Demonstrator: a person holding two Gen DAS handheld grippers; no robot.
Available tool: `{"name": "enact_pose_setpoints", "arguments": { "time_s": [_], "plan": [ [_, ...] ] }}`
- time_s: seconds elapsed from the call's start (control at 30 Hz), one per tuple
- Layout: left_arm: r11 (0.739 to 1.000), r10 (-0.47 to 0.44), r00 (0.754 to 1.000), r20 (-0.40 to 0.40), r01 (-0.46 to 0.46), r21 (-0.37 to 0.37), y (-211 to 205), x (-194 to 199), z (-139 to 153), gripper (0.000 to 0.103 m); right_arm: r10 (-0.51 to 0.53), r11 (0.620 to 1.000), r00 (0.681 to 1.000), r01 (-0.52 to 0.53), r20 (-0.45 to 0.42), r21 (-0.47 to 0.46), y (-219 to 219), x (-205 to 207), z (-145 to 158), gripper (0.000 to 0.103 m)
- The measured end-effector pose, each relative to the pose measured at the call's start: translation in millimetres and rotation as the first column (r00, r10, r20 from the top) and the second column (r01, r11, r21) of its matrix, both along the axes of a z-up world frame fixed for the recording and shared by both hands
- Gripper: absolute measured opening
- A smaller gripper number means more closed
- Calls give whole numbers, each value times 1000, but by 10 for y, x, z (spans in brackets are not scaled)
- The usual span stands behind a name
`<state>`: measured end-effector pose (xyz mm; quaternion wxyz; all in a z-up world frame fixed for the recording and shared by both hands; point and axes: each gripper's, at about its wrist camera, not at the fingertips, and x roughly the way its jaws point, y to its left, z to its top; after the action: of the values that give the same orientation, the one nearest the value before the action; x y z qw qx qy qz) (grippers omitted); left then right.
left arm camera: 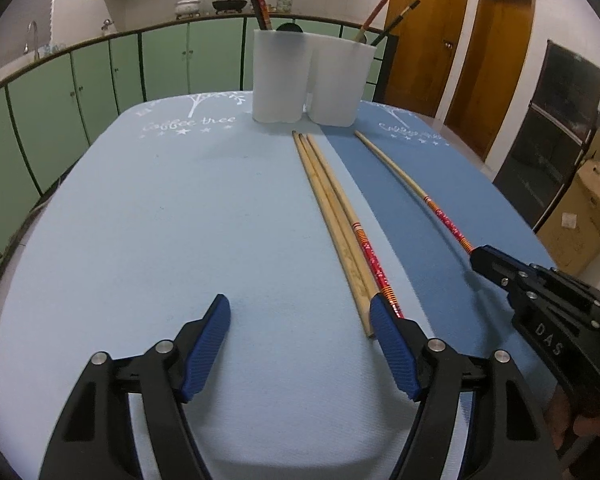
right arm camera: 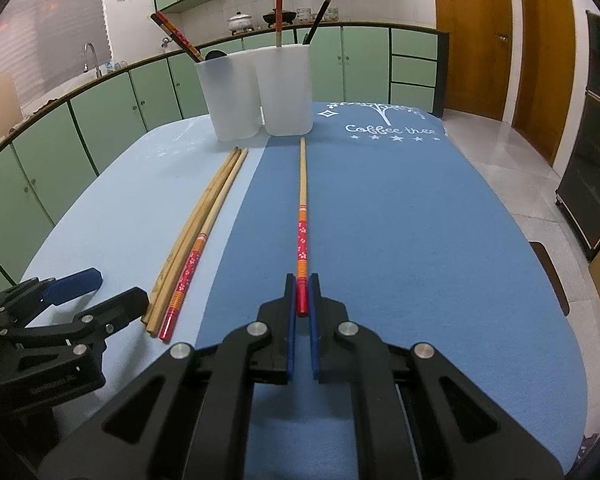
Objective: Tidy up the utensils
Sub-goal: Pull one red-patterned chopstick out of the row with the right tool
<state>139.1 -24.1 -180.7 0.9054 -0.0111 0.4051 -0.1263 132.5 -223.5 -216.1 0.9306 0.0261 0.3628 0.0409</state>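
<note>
In the right wrist view, the right gripper (right arm camera: 302, 294) is clamping its blue-padded fingers (right arm camera: 315, 320) on the red end of a single chopstick (right arm camera: 302, 216), at the lower centre of the frame. This chopstick is running straight up the frame over the dark blue cloth (right arm camera: 400, 220), and its tip is pointing at the base of the right cup (right arm camera: 286, 92). Its look is distinct: pale wood along the far half, then orange stripes, a red section with small white flowers, more orange stripes and a plain red end.

Left of it, three chopsticks (right arm camera: 198, 236) are lying side by side on the light blue cloth (right arm camera: 112, 200), touching one another. Two are plain wood; the third is carrying the same red flowered handle.

In the left wrist view, the left gripper (left arm camera: 300, 316) is sitting wide open at the bottom of the frame, holding nothing. Its right finger (left arm camera: 392, 344) is covering the near ends of the three chopsticks (left arm camera: 332, 216); whether it is touching them cannot be told.

At the upper centre, two translucent white cups are standing upright, touching. The left cup (left arm camera: 280, 76) and right cup (left arm camera: 340, 80) are each holding chopsticks that are leaning out above the rims.
</note>
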Motion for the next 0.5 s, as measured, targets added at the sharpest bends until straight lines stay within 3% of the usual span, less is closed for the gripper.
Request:
{"name": "enact_pose_setpoints", "arguments": {
  "time_s": [0.2,0.3,0.5],
  "plan": [
    [999,-14,1000,-2,14,49,-60,0,-12,71,-3,1000,1000,3,-5,4,-20,7,-13,5],
    [998,34,999,-11,-33,45,18,34,-19,67,-2,1000,1000,2,-5,4,-22,15,-12,5],
    [1000,6,1000,0,-6,11,13,0,9,66,0,1000,1000,0,-11,11,-10,18,-31,5]
  ]
}}
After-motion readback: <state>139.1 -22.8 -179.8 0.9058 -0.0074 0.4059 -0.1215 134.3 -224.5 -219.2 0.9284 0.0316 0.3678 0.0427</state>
